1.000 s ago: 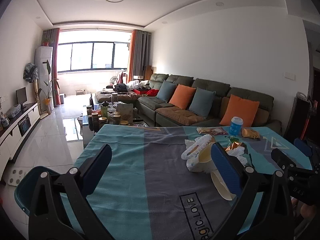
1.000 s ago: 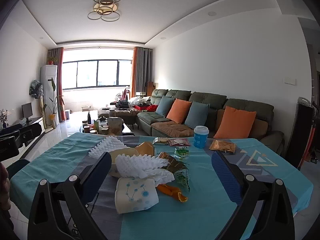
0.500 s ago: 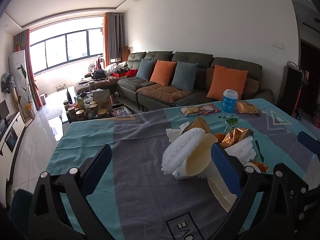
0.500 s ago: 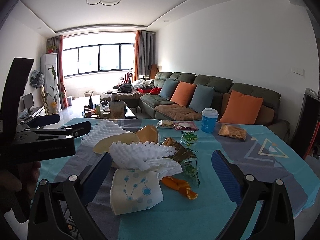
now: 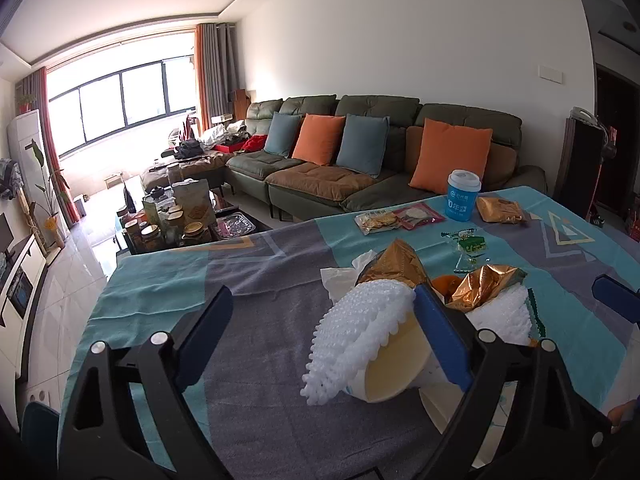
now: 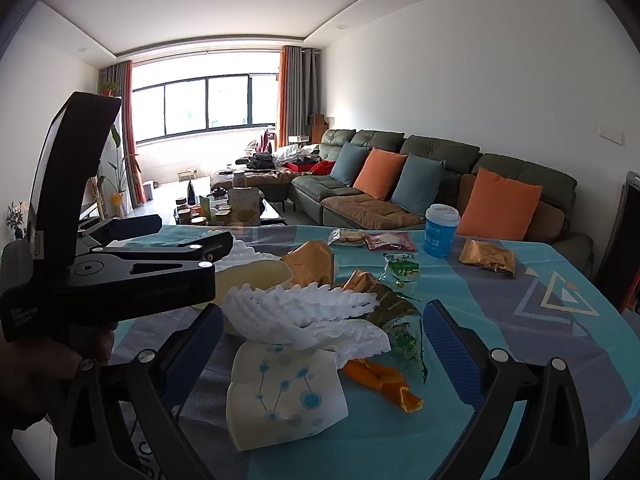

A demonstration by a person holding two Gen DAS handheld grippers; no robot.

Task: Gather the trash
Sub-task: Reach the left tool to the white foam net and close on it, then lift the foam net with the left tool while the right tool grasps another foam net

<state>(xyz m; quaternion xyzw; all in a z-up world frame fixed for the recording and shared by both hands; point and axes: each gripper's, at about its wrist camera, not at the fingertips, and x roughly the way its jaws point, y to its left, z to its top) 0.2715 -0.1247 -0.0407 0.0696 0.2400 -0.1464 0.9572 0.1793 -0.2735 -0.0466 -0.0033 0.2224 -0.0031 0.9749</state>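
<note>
- On the surface, the left tool is now sitting closer to the trash pile than before, jaws narrowing around the white foam net, not yet pressing it.
- Right tool is standing open above the printed tissue, slightly nearer than earlier.

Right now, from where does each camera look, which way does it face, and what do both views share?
Left wrist: sits on the left gripper, facing across the table's cloth to the sofa; its closing fingers frame the foam net.
Right wrist: sits on the right gripper, facing the same way; the left gripper and a hand show beside it.
Shared: foam net, blue cup, sofa.
</note>
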